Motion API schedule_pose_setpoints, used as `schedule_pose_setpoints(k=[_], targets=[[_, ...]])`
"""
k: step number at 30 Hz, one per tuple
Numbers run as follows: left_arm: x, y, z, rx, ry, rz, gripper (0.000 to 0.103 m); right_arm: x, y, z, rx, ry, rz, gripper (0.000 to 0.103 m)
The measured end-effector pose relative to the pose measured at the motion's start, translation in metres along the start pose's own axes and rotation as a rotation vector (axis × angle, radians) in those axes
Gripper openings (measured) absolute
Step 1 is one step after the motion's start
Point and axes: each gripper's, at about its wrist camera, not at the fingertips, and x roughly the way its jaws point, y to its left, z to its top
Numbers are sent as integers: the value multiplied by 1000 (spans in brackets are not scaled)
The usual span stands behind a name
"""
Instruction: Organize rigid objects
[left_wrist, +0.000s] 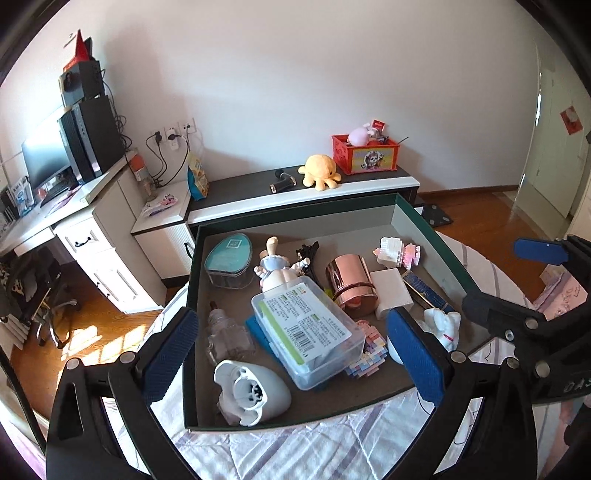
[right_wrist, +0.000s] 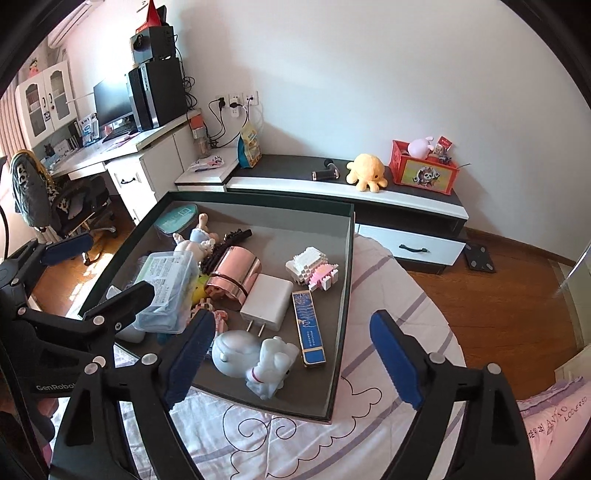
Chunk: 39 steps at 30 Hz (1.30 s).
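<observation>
Bed with white quilt (right_wrist: 388, 295) striped in lilac and stitched with purple swirls, dark green shallow box (right_wrist: 341, 295) resting flat on it toward 11 o'clock in the right wrist view, pink lettered pillow (right_wrist: 554, 421) lay at 4 o'clock.

Home bedroom: bed quilt (right_wrist: 388, 314); desk w/ monitor (right_wrist: 110, 98); plush octopus (right_wrist: 367, 171).

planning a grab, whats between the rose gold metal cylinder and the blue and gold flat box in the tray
A white plug-in charger block lies between the rose gold cylinder and the blue and gold box, clearest in the right wrist view.
</observation>
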Motion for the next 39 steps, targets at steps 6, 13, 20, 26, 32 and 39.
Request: schedule_pose_setpoints(k=[6, 13, 20, 26, 32, 39], targets=[[-36, 7, -19, -44, -55, 19, 103, -24, 18, -6, -18, -49, 16, 103], [-92, -1, -39, -48, -153, 58, 103, -70, 33, -27, -30, -128, -14, 103], [-160, -12, -67, -61, -260, 82, 103, -133, 46, -63, -17, -248, -25, 103], [-223, -22, -97, -92, -368, 104, 103, -183, 57, -96, -13, -332, -26, 103], [-280, -33, -126, -94, -458, 120, 103, -234, 64, -134, 21, -431, -34, 103], [-335, -39, -147, -113, -545, 113, 103, -287, 80, -162, 24, -525, -26, 103]])
